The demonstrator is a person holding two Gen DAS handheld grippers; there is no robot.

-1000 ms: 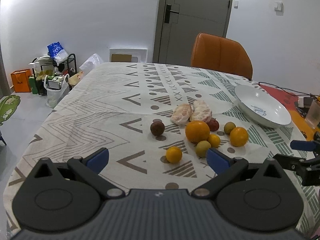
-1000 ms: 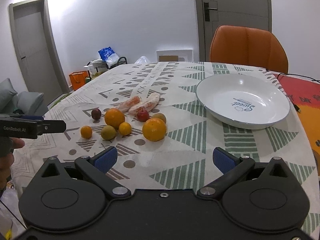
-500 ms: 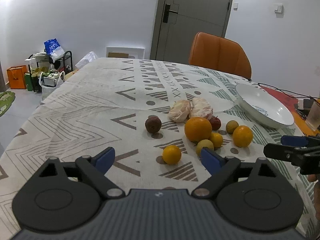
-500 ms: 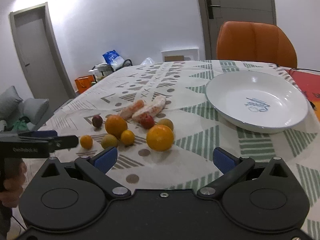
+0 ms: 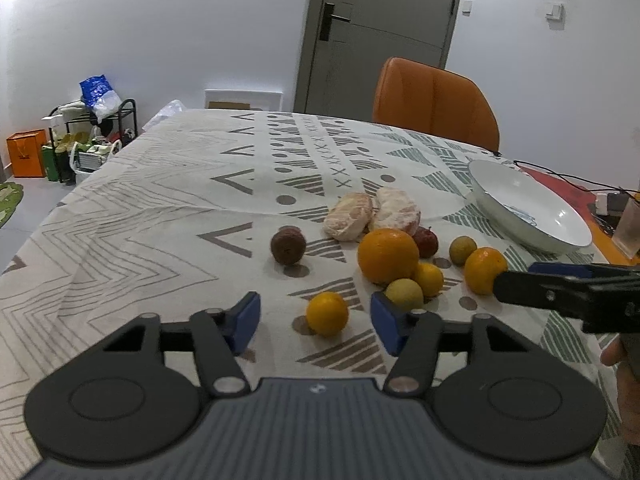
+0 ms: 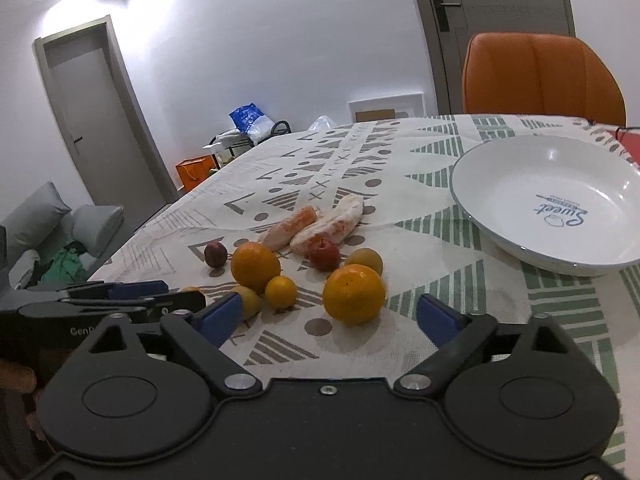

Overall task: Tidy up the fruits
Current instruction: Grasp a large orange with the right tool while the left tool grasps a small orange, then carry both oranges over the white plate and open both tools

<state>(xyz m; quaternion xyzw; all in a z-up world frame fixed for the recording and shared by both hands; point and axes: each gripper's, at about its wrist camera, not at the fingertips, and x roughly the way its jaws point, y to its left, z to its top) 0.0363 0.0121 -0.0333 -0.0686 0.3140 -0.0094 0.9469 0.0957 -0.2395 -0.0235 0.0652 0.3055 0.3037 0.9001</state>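
Loose fruit lies on the patterned tablecloth [image 5: 160,216] beside an empty white plate [image 5: 560,232] [image 6: 520,196]. My left gripper [image 5: 316,324] is closing, its blue pads either side of a small orange [image 5: 327,313] with gaps showing on both sides. My right gripper [image 6: 328,318] is also closing, and a medium orange [image 6: 354,293] [image 5: 482,270] sits just ahead between its wide pads, untouched. Behind lie a large orange [image 5: 387,255], two peeled pomelo pieces [image 5: 348,216], a dark round fruit [image 5: 288,245], a small red fruit [image 5: 426,241] and yellow-green ones [image 5: 404,294].
An orange chair [image 5: 436,104] stands at the far table edge. A glass [image 5: 630,228], cables and a red mat [image 5: 576,196] lie right of the plate. The left gripper's body [image 6: 120,300] reaches in from the left in the right wrist view. A cluttered rack [image 5: 92,140] stands on the floor.
Both grippers have come down and forward toward the fruit. The left jaws have narrowed around the small orange. The right jaws have narrowed slightly near the medium orange.
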